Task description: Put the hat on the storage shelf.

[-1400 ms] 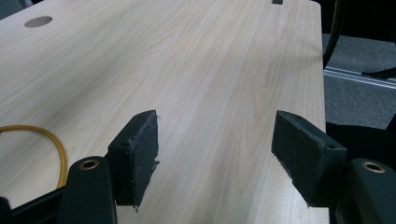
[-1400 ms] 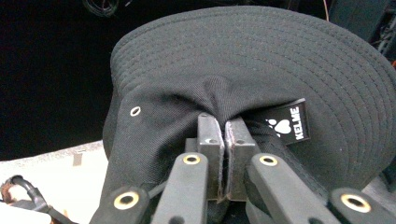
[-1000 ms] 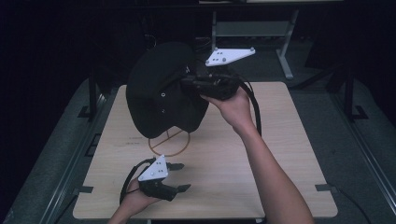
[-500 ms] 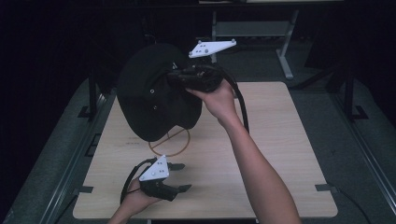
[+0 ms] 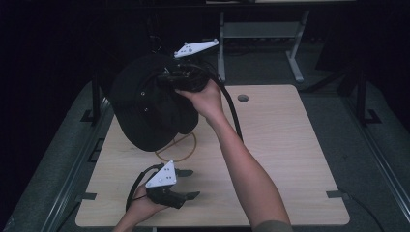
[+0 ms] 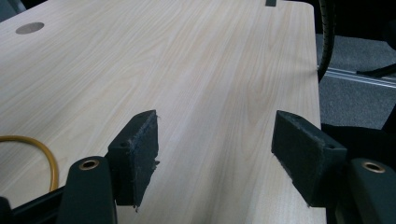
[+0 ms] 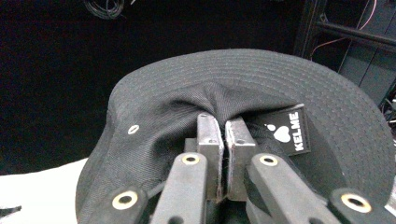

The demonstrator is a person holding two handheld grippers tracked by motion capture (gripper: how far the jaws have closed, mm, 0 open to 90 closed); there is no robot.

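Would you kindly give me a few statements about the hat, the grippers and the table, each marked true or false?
1. The right gripper is shut on the black hat. True.
2. The hat lies flat on the table. False: it is held up above the table.
3. The left gripper holds a yellow ring. False: its jaws stand open with nothing between them; the ring lies on the table.
4. A label on the hat reads KELME. True.
5. The left gripper is low over the table's near edge. True.

Pale wooden table [image 5: 290, 145], perhaps yellow ring [image 5: 186, 150] on it
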